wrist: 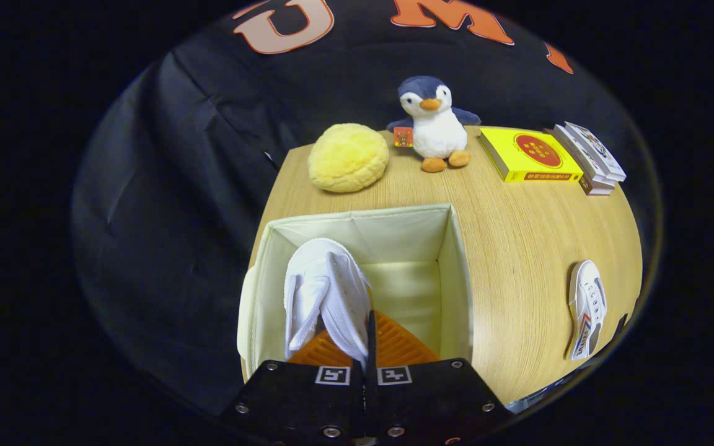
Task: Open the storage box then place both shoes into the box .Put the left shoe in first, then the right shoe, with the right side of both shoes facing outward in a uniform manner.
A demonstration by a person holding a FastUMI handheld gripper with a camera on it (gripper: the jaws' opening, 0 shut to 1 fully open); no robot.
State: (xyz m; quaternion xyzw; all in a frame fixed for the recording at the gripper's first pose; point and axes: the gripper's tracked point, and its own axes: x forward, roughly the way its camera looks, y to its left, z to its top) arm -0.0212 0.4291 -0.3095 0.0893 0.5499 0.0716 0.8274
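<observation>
An open cream fabric storage box point(456, 266) stands on the wooden table just ahead of my fingers. My gripper point(368, 334) is shut on a white canvas shoe point(326, 291), pinching its upper edge between both fingers. The shoe hangs toe-forward over the left half of the box's opening, above its pale bottom. The second white shoe point(586, 308), with coloured side stripes, lies on the table far to the right of the box, near the table's edge.
Beyond the box sit a yellow fluffy cushion point(348, 157), a plush penguin point(434, 124) with a small red tag, a yellow book point(529, 155) and a short stack of books point(592, 158). The wooden tabletop point(518, 235) stretches right of the box.
</observation>
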